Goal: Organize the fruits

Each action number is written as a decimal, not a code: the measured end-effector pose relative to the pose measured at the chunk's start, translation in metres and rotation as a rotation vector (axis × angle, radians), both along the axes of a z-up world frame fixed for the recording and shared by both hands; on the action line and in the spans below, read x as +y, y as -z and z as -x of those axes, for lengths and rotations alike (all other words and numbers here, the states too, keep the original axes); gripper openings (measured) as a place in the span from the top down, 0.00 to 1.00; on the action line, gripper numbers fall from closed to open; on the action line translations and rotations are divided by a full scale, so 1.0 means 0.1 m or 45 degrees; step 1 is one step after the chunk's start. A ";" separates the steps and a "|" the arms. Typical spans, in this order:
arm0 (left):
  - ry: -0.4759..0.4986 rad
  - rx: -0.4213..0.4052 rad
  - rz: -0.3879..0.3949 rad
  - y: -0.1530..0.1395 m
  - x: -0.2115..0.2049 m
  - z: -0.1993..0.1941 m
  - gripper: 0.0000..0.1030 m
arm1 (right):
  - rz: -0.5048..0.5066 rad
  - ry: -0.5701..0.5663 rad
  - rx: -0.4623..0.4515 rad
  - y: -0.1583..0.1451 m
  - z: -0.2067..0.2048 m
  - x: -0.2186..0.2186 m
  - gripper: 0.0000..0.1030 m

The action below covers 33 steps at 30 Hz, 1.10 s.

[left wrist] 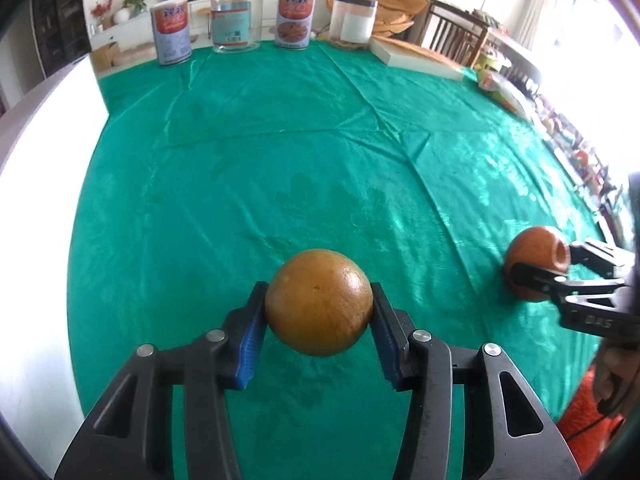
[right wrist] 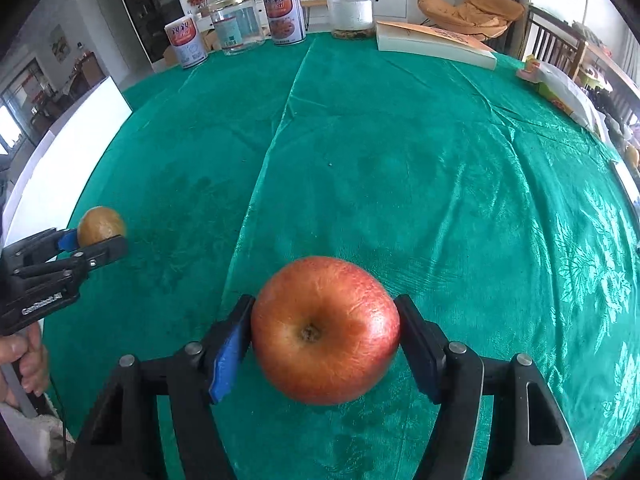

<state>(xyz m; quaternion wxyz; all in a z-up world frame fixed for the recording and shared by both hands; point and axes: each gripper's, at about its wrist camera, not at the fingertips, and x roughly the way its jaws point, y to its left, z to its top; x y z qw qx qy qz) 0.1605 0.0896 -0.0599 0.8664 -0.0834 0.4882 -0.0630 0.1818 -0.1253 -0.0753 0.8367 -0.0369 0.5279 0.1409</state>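
Note:
My left gripper is shut on a round brownish-yellow orange and holds it just above the green tablecloth. My right gripper is shut on a red apple, its blossom end facing the camera, low over the cloth. In the left wrist view the right gripper and its apple show at the right. In the right wrist view the left gripper and its orange show at the far left.
At the table's far edge stand two labelled cans, a clear glass jar and a plastic jar with white contents. A flat box lies at back right. Packaged goods lie along the right edge. A white board stands at left.

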 end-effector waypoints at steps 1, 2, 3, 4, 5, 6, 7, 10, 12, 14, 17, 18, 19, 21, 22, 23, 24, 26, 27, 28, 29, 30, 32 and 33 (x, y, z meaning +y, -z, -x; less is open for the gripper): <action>-0.005 -0.007 0.092 -0.13 0.08 0.14 0.52 | -0.058 -0.007 0.014 -0.06 0.03 0.02 0.33; 0.000 -0.019 0.188 -0.28 0.17 0.28 0.52 | -0.137 -0.023 0.027 -0.15 0.06 0.05 0.33; 0.008 -0.039 0.276 -0.46 0.27 0.44 0.52 | -0.213 -0.054 0.028 -0.28 0.09 0.14 0.33; 0.013 -0.065 0.341 -0.65 0.38 0.58 0.52 | -0.273 -0.096 0.020 -0.42 0.11 0.27 0.33; 0.012 -0.099 0.391 -0.86 0.50 0.71 0.52 | -0.321 -0.146 0.008 -0.59 0.12 0.45 0.33; 0.004 -0.142 0.420 -1.07 0.66 0.83 0.52 | -0.363 -0.205 -0.008 -0.77 0.12 0.65 0.33; -0.019 -0.190 0.428 -1.27 0.82 0.92 0.52 | -0.401 -0.271 -0.028 -0.96 0.12 0.88 0.33; -0.177 -0.306 0.362 -1.71 1.44 1.09 0.51 | -0.455 -0.490 -0.085 -1.45 0.13 1.71 0.33; -0.310 -0.312 0.241 -1.76 1.84 1.06 0.51 | -0.450 -0.623 -0.113 -1.64 0.15 2.30 0.33; -0.454 -0.244 0.134 -1.58 2.21 0.96 0.51 | -0.425 -0.712 -0.109 -1.69 0.13 2.85 0.33; -0.599 -0.063 0.065 -1.04 2.63 0.74 0.51 | -0.339 -0.791 -0.074 -1.54 0.02 3.56 0.33; -0.622 -0.003 0.081 -0.84 2.73 0.68 0.51 | -0.293 -0.809 -0.062 -1.44 0.00 3.77 0.33; -0.645 0.047 0.099 -0.66 2.81 0.63 0.51 | -0.248 -0.826 -0.047 -1.34 -0.03 3.95 0.33; -0.687 0.125 0.128 -0.37 2.94 0.58 0.51 | -0.160 -0.842 -0.037 -1.11 -0.07 4.22 0.33; -0.707 0.156 0.136 -0.25 2.99 0.55 0.51 | -0.117 -0.850 -0.037 -0.99 -0.06 4.31 0.33; -0.720 0.183 0.141 -0.16 3.02 0.53 0.51 | -0.075 -0.856 -0.036 -0.89 -0.07 4.39 0.33; -0.730 0.205 0.152 -0.09 3.05 0.51 0.51 | -0.034 -0.859 -0.030 -0.80 -0.10 4.49 0.33; -0.736 0.240 0.170 0.02 3.08 0.47 0.51 | 0.025 -0.859 -0.027 -0.66 -0.12 4.59 0.33; -0.744 0.244 0.168 0.04 3.09 0.47 0.48 | 0.038 -0.854 -0.033 -0.61 -0.13 4.62 0.33; -0.750 0.240 0.161 0.04 3.10 0.47 0.46 | 0.039 -0.846 -0.044 -0.59 -0.16 4.63 0.33; -0.752 0.233 0.155 0.03 3.10 0.47 0.40 | 0.031 -0.833 -0.066 -0.60 -0.18 4.62 0.32; -0.756 0.221 0.148 0.01 3.10 0.48 0.36 | 0.019 -0.818 -0.084 -0.62 -0.19 4.60 0.32; -0.762 0.174 0.120 -0.13 3.09 0.54 0.34 | -0.041 -0.780 -0.113 -0.76 -0.23 4.50 0.32; -0.760 0.136 0.098 -0.23 3.07 0.57 0.32 | -0.083 -0.759 -0.140 -0.86 -0.24 4.44 0.31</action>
